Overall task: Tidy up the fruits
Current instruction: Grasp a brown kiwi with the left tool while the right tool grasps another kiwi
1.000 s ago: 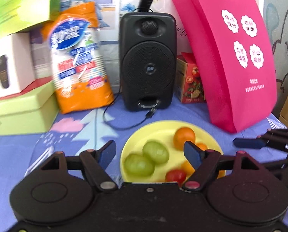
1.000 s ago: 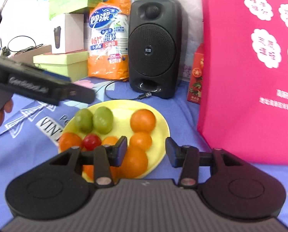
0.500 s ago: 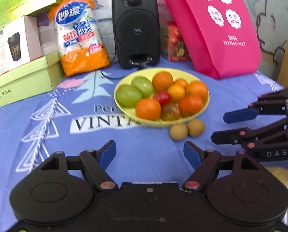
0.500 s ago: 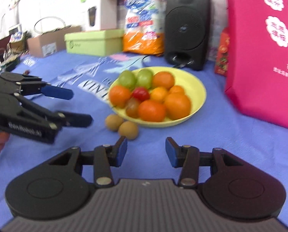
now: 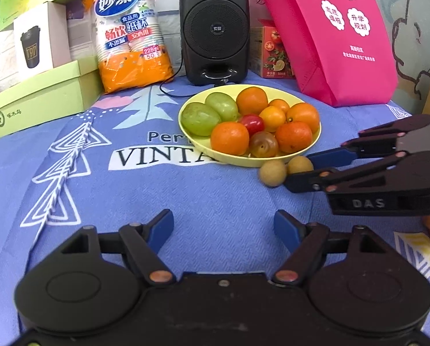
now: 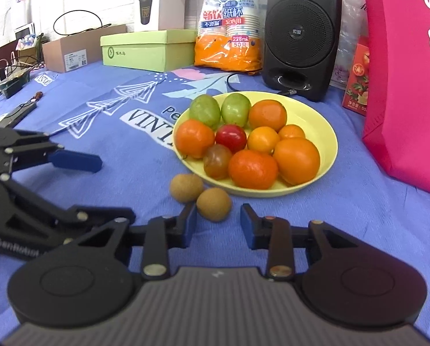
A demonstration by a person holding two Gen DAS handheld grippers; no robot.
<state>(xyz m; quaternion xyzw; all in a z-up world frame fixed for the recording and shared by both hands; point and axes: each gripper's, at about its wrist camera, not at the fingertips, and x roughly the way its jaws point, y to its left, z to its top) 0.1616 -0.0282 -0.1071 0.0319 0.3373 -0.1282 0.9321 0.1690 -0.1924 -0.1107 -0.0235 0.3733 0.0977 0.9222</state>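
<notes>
Two small brown round fruits (image 6: 200, 191) on blue cloth (image 6: 122, 155), near yellow fruit-filled plate (image 6: 328, 132). Right gripper (image 6: 218, 225) parted, empty, perhaps touching nearer fruit; left gripper (image 5: 223, 227) wide open, empty.

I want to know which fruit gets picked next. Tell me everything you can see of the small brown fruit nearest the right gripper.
The small brown fruit is round, tan and matte, with a slightly rough-looking skin. It lies on the blue cloth, off the yellow plate and just outside its near rim. It looks to touch a second brown fruit beside it. The right hand-held gripper is open, with the fruit just ahead of its fingertips, not gripped.
</notes>
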